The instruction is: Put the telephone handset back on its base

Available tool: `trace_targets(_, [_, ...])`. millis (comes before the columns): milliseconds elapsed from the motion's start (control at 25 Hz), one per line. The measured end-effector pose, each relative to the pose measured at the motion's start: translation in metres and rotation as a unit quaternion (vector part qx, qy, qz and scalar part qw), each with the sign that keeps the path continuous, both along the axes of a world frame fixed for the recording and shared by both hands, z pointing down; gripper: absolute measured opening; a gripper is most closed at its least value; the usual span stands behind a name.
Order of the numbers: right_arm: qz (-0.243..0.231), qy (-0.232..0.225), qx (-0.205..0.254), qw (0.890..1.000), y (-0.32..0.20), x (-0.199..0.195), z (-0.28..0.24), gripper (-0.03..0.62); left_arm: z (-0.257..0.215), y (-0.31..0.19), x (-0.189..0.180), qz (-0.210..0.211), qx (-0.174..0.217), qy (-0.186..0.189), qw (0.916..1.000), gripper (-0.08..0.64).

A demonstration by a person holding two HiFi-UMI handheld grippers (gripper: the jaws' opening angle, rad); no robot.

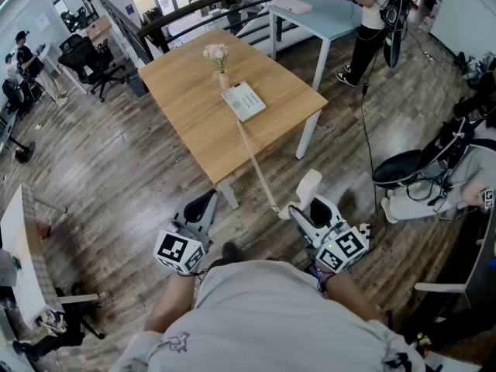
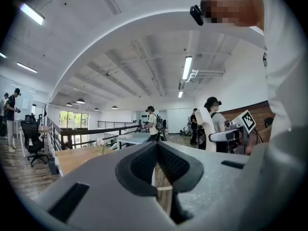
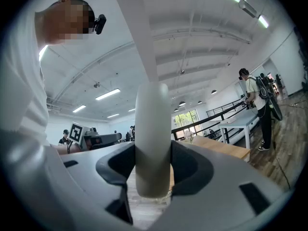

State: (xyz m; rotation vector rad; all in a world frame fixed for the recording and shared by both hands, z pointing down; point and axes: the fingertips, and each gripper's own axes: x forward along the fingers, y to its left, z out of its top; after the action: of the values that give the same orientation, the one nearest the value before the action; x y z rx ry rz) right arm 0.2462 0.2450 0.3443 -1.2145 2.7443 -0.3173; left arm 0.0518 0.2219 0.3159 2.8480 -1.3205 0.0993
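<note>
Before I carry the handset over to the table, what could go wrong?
The coiled cord runs stretched from the base to the handset in the right gripper; pulling back may drag the base along the table. The flower vase stands right beside the base; docking the handset could tip it.

telephone handset [image 1: 308, 185] white | telephone base [image 1: 245, 101] white | coiled cord [image 1: 254, 158] cream | table [image 1: 186, 91] pale wood | flowers [image 1: 216, 52] pink | floor [image 1: 116, 169] grey-brown planks | left gripper [image 1: 204, 203] grey | right gripper [image 1: 307, 205] grey | marker cubes [image 1: 180, 252] black-and-white squares
</note>
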Motion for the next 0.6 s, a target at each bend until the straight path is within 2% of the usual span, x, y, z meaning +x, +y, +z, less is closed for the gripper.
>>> trace_targets(600, [0.006,0.007,0.005,1.0,-0.01,0.006,-0.004,0.224,-0.002,-0.017,0.015,0.018,0.0,-0.001,0.9998,0.006])
